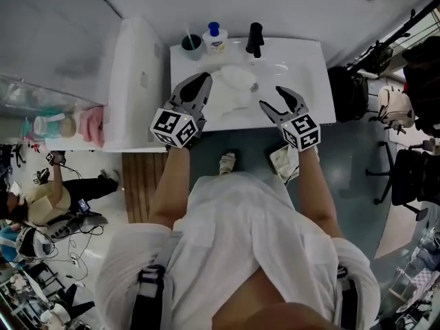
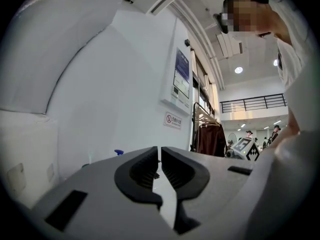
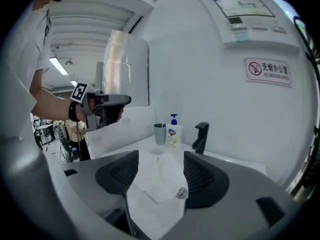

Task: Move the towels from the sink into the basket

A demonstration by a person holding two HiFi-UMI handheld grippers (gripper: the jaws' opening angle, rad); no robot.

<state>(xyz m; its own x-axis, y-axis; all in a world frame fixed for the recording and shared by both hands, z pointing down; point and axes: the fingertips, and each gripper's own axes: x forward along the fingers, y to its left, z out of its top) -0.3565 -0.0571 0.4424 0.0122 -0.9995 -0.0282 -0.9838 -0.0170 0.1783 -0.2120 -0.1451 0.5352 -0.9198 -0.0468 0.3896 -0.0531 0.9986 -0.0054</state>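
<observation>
A white wall (image 1: pixel 275 5) backs a white sink (image 1: pixel 302 67) in the upper middle of the head view, with a grey floor (image 1: pixel 357 177) below it and the person's white clothing filling the bottom of the frame. The right gripper (image 3: pixel 160 156) hangs over the sink's front right edge. Its two dark jaws stand well apart and hold nothing, and its own view looks between them down into the basin. The left gripper (image 2: pixel 160 151) is over the sink's front left corner and is tilted upward toward the wall. Its jaws are drawn almost together, with only a thin slit between them and nothing in it. Each gripper carries a cube with black and white square markers. A white towel (image 1: pixel 232 91) lies crumpled in the basin, in the upper centre of the head view. It sits between the two grippers and touches neither. A small round metal drain fitting (image 1: pixel 253 86) sits at the towel's right edge. Along the back rim of the sink, a black faucet (image 1: pixel 255 38) stands in the middle. A white soap bottle (image 1: pixel 215 38) with a blue pump stands to its left, and a grey cup (image 1: pixel 191 45) stands left of the bottle. A tall white unit (image 1: pixel 141 67) stands against the sink's left side. The right gripper view shows a red and white prohibition sign (image 3: pixel 267 70) on the wall at upper right.
</observation>
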